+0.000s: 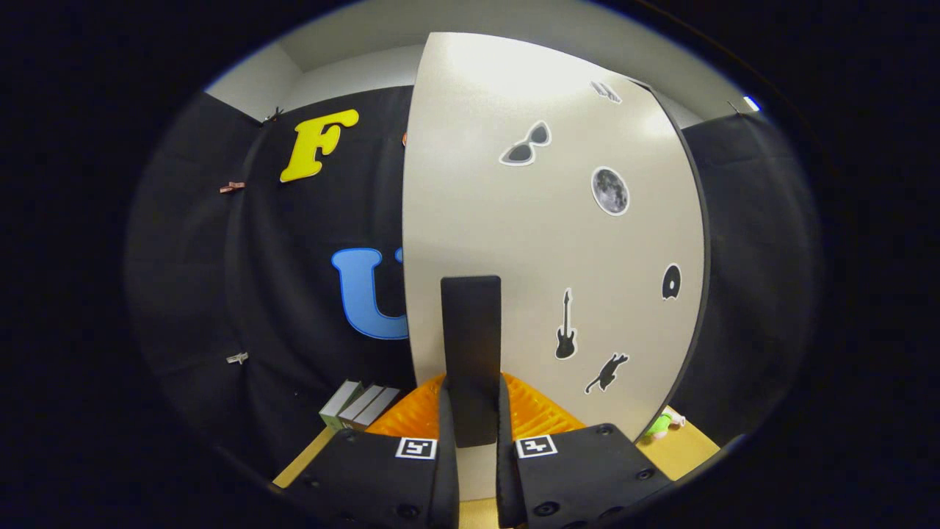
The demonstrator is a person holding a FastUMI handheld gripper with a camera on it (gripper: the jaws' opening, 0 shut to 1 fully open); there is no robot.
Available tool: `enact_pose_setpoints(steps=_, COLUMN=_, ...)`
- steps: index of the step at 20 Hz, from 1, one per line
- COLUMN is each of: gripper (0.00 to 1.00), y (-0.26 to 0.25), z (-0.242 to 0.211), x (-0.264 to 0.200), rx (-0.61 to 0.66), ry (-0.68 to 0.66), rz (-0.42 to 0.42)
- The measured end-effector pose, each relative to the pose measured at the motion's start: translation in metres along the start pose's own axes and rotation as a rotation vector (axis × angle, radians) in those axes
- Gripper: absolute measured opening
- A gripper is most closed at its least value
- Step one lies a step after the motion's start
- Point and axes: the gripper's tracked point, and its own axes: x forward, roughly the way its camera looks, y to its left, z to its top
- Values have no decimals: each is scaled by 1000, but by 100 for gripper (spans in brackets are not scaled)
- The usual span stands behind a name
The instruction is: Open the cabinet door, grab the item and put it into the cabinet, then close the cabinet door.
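Observation:
The beige cabinet door [543, 242] stands close in front of me, its face dotted with small black stickers. A flat black vertical handle [471, 330] is fixed low on the door near its left edge. My gripper [471, 389] is shut on this handle, with one finger pressing on each side of its lower half. A small green toy [659, 425] lies on the wooden tabletop [694, 448], just past the door's lower right corner. The door hides the cabinet's inside.
A few grey and green boxes [358, 404] stand on the table to the left of the fingers, against the black cloth wall. The cloth wall also runs behind the door on the right.

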Motion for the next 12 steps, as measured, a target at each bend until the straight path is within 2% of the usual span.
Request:
enact_pose_setpoints(steps=6, gripper=24, y=-13, z=1, x=-20, rx=0, ry=-14, rz=-19)
enact_pose_setpoints(steps=12, gripper=24, y=-19, z=2, x=-32, rx=-17, ry=-9, rz=98)
